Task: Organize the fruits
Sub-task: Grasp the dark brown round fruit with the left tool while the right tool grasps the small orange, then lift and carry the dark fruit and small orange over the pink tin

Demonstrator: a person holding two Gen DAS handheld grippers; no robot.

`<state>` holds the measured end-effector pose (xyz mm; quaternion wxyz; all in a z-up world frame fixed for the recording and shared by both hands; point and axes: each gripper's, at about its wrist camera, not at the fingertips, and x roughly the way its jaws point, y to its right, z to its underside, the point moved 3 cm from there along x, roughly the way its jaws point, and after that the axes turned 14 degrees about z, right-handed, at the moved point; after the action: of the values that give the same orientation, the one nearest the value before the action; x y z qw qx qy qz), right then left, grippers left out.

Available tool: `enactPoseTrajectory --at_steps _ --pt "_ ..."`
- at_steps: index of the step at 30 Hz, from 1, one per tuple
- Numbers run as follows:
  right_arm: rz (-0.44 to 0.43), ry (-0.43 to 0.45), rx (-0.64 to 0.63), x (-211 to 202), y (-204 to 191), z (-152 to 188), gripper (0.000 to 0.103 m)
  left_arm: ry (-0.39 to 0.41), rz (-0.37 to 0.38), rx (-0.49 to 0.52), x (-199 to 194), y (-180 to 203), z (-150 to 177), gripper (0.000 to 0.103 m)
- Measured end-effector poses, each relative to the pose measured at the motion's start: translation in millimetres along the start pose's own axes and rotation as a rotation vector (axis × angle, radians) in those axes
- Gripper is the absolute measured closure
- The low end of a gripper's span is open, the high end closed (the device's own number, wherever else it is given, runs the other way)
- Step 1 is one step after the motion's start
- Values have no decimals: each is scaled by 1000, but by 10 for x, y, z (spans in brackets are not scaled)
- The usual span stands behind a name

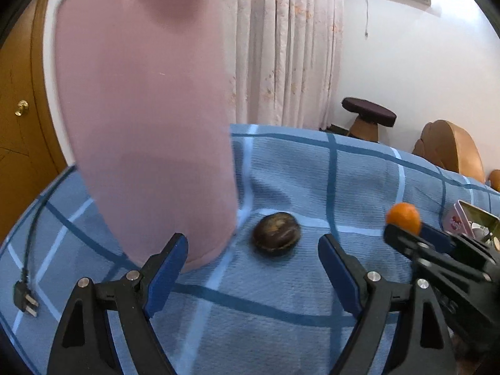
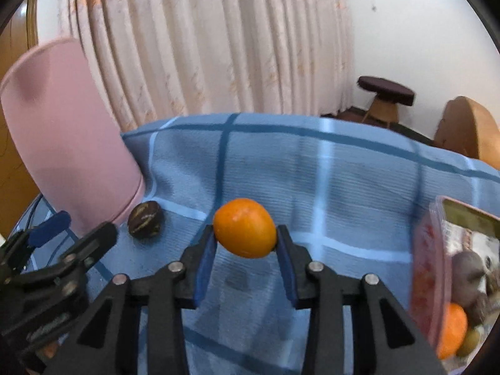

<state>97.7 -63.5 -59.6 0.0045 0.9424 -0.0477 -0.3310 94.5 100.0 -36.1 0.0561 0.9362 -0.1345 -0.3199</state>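
Note:
My right gripper (image 2: 245, 234) is shut on an orange fruit (image 2: 245, 228), held above the blue checked cloth (image 2: 328, 181); the same orange fruit (image 1: 403, 217) shows at the right edge of the left wrist view, clamped in the right gripper (image 1: 406, 231). A dark brown wrinkled fruit (image 1: 276, 233) lies on the cloth beside the tall pink container (image 1: 147, 125). My left gripper (image 1: 253, 250) stands open just in front of the brown fruit, nothing between its blue pads. In the right wrist view the brown fruit (image 2: 145, 219) rests at the pink container's (image 2: 62, 131) foot.
A clear pink-rimmed box (image 2: 450, 281) holding several fruits, one of them orange, sits at the right; the same box (image 1: 468, 222) shows in the left view. A black power plug and cord (image 1: 26, 300) lie at the cloth's left edge. Curtains, a stool and wooden furniture stand behind.

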Motion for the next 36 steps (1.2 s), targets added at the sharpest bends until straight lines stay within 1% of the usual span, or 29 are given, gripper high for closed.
enactPoseTrajectory --at_steps 2,5,7,12,13,14,16,17,19,21,23,26,29,36 --pt "24 23 18 -73 101 10 62 -20 20 -11 93 84 -47 17" --pt "32 31 57 -144 251 45 62 -63 -30 6 307 209 -133 17" --pt "23 22 85 -137 336 40 62 -96 -43 2 434 224 -159 17" --pt "-5 -7 111 -70 387 8 62 -158 -92 -12 682 214 -145 17" --pt "-6 -7 108 -76 388 2 62 -181 -90 -18 734 206 -132 18" --pt "-8 -5 104 -85 382 3 62 -205 -81 -28 775 198 -119 23" --pt "-8 -2 95 -110 352 27 62 -223 -62 -53 808 167 -106 28" --pt "-7 -1 90 -117 344 26 62 -219 -59 -58 796 162 -109 31" --pt "-4 1 88 -123 337 27 62 -219 -60 -49 785 169 -107 34" --pt "3 7 83 -124 308 13 62 -213 -57 -51 760 196 -95 41" --pt "12 15 72 -128 288 26 62 -201 -58 -57 719 177 -91 57" --pt "33 37 47 -180 226 44 62 -190 -24 -70 697 126 -93 59" --pt "56 77 41 -245 211 38 62 -158 -11 -64 572 132 -82 59" --pt "73 195 23 -461 182 60 62 13 -62 35 141 316 -48 59"
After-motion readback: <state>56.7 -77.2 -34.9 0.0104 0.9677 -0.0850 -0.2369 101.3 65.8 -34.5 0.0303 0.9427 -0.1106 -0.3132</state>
